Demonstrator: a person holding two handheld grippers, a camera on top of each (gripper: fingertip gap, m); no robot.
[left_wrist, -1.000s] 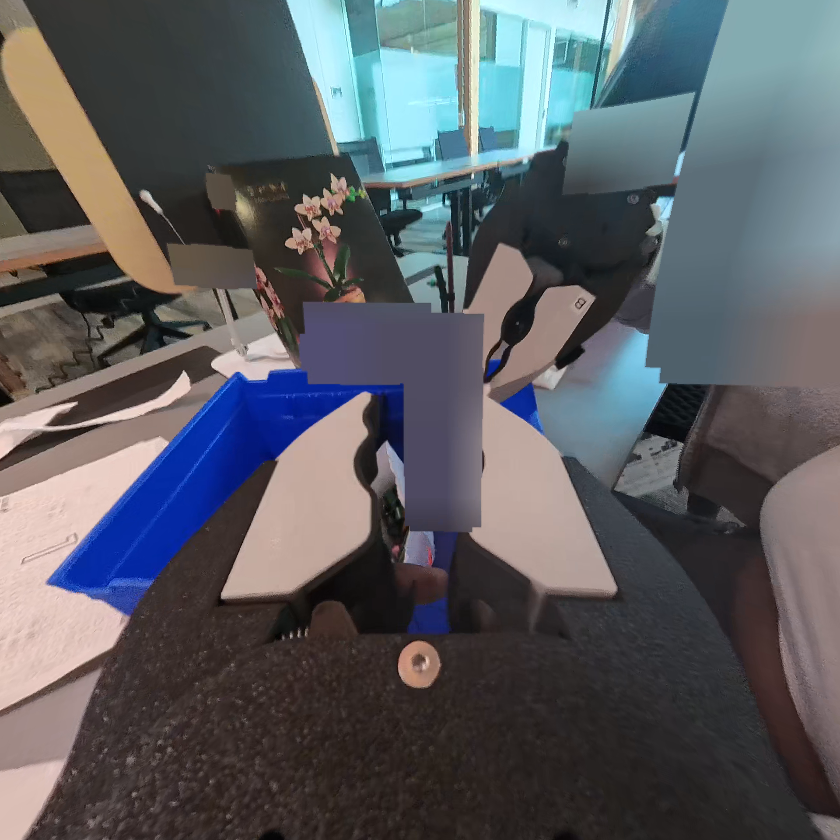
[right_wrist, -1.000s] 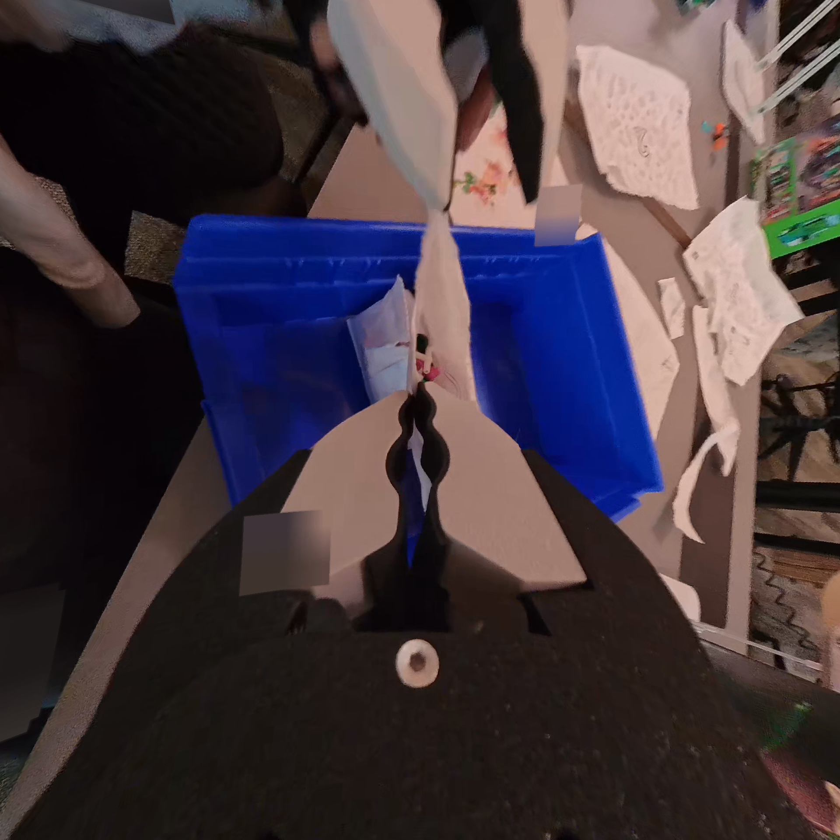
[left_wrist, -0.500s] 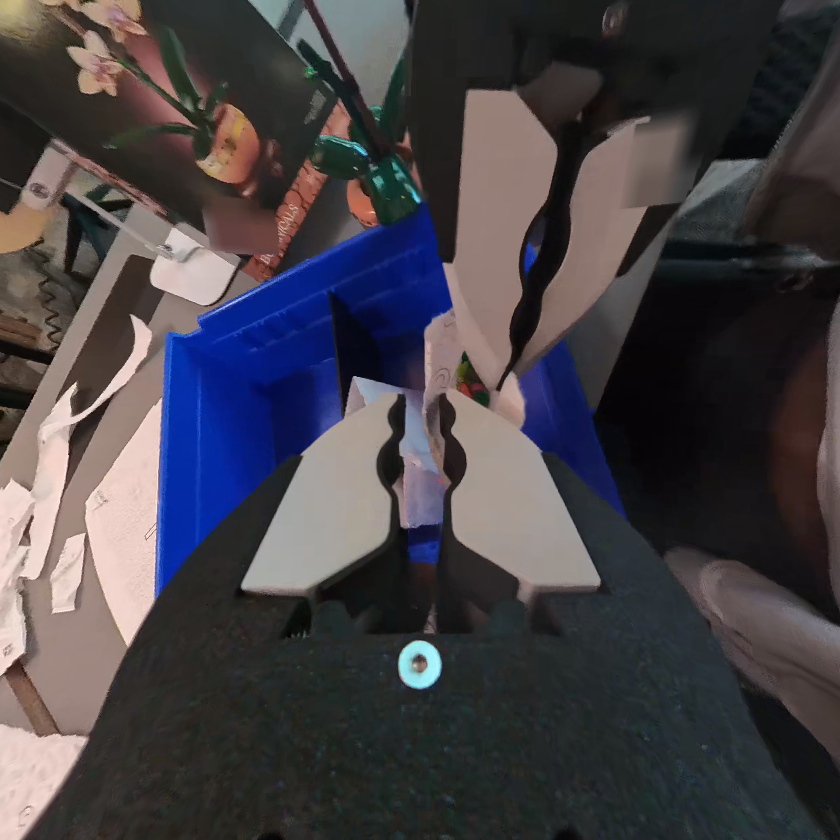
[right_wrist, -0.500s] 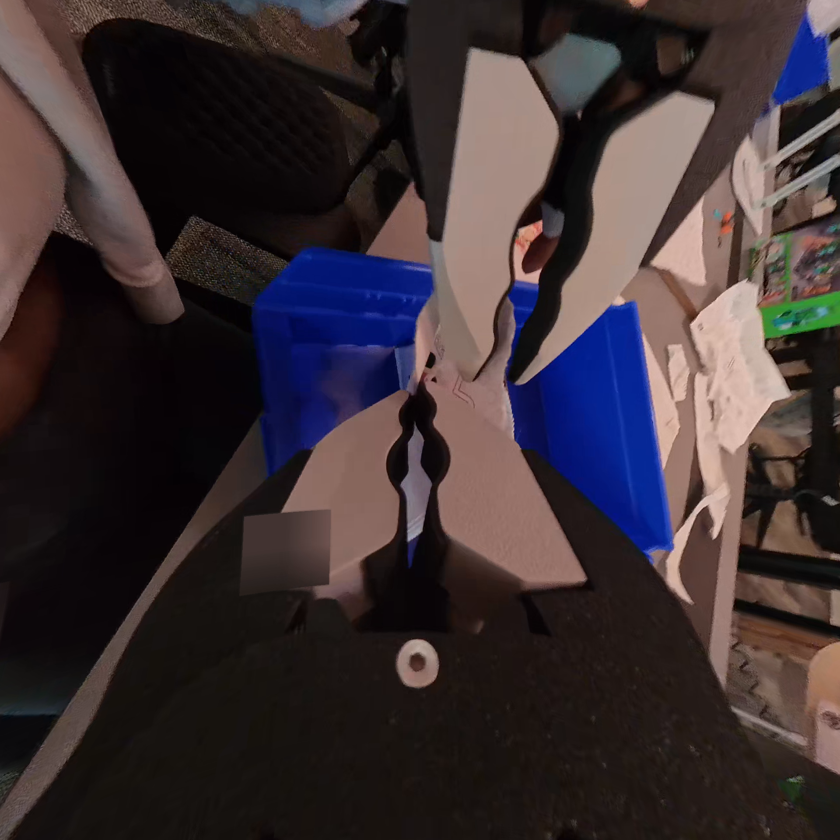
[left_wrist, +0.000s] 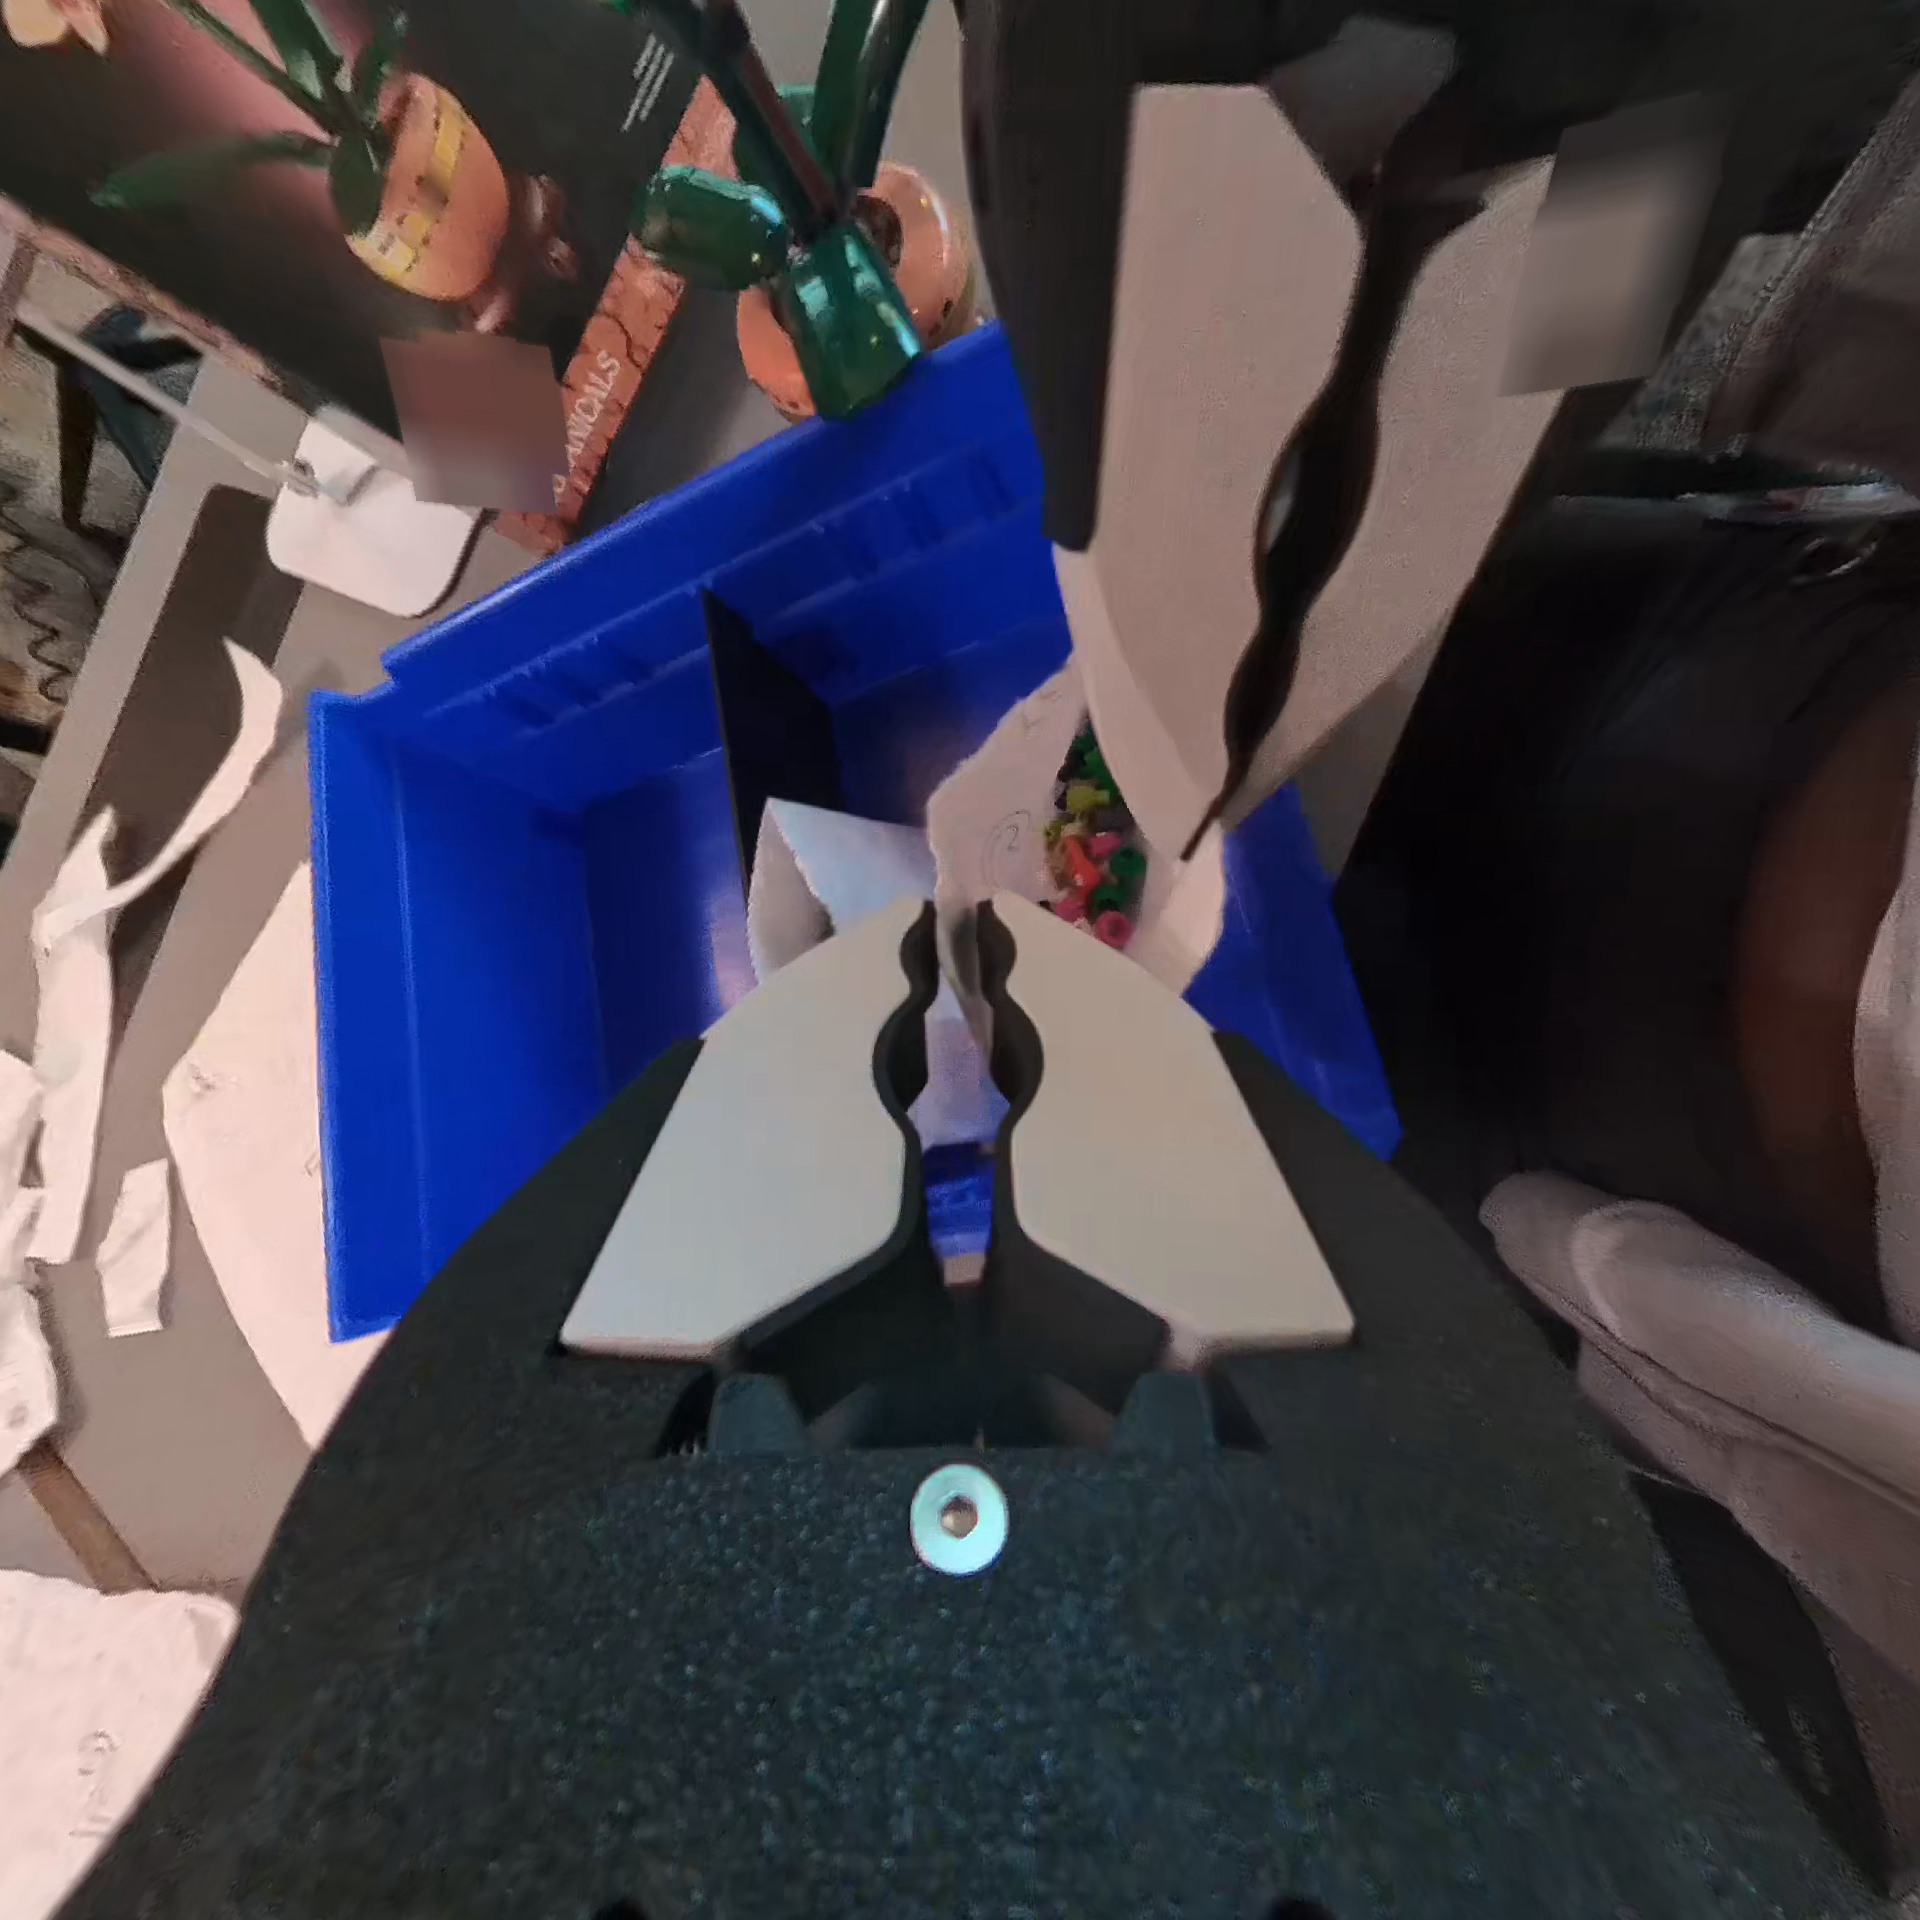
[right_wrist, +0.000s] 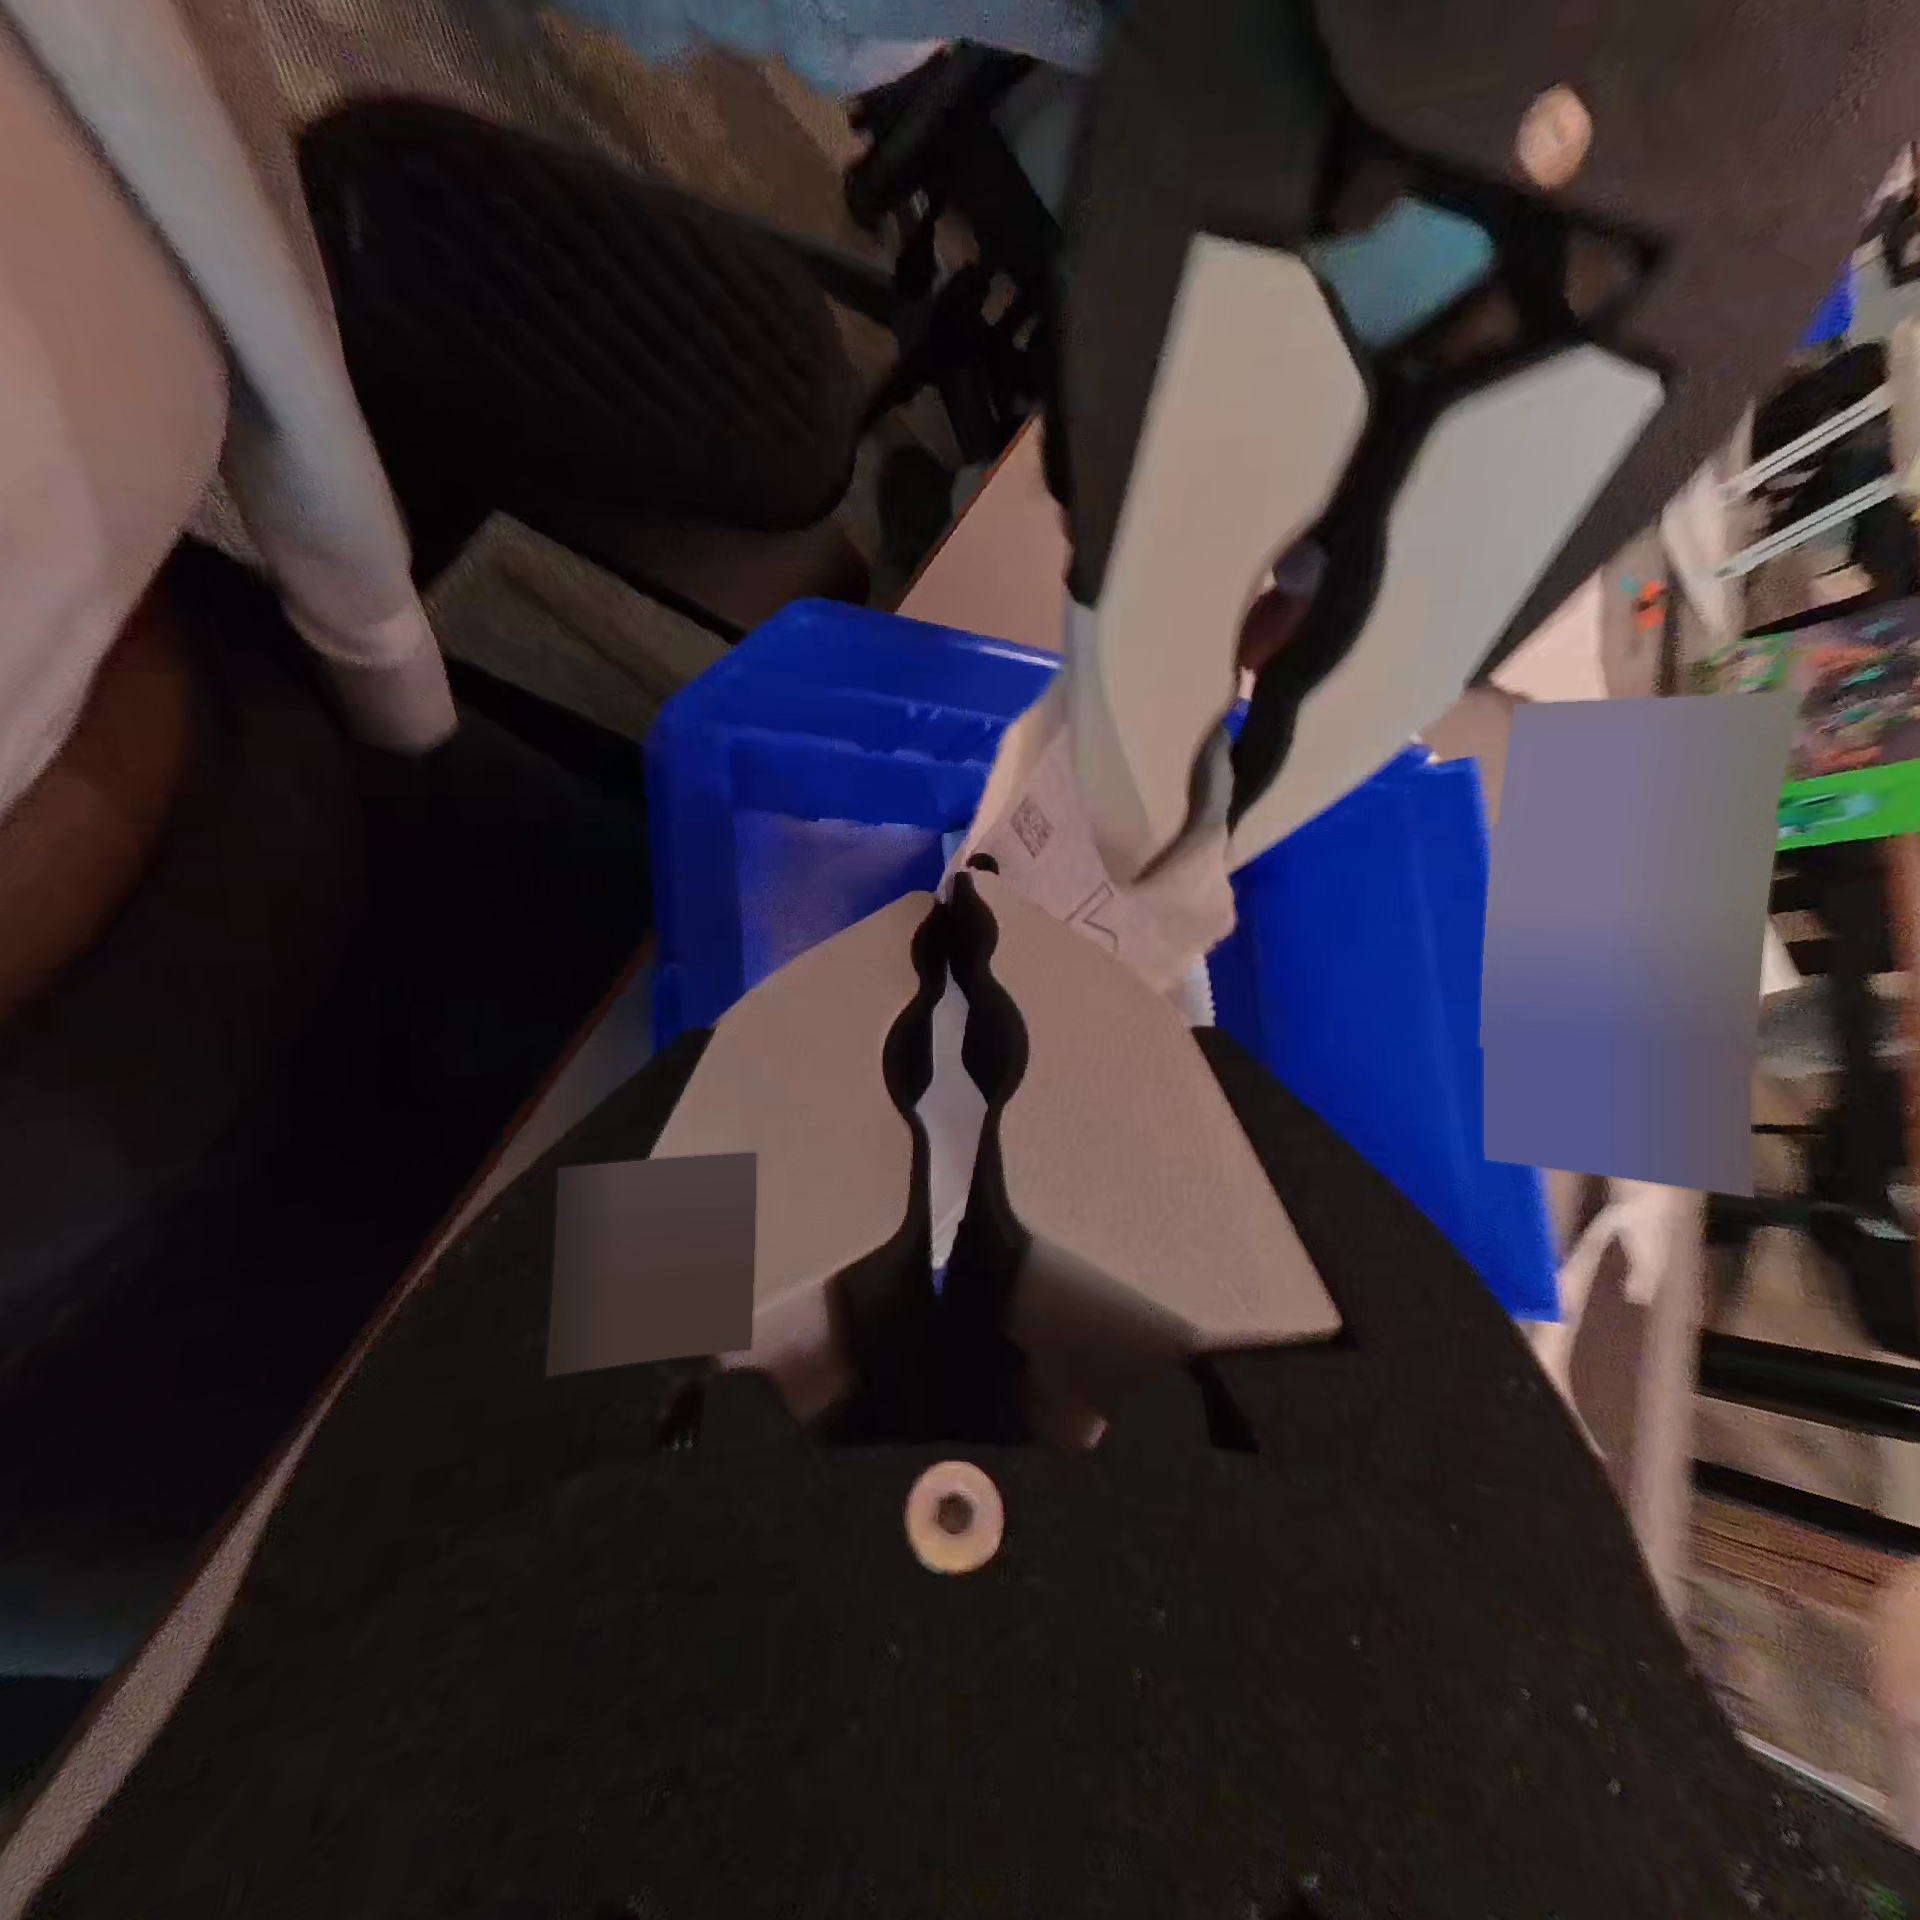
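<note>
I see left gripper (left_wrist: 954, 920) clamped on one edge of paper bag (left_wrist: 997, 831) over bin (left_wrist: 457, 935) | right gripper (right_wrist: 961, 899) clamped on other edge | beads (left_wrist: 1091, 842) inside bag | risk: uneven pull tears paper, beads fall outside bin

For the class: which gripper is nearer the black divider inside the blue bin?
Left. The left gripper, pinching the paper bag, sits just right of the black divider; the right gripper holds the bag's far edge, further right over the blue bin.
</note>
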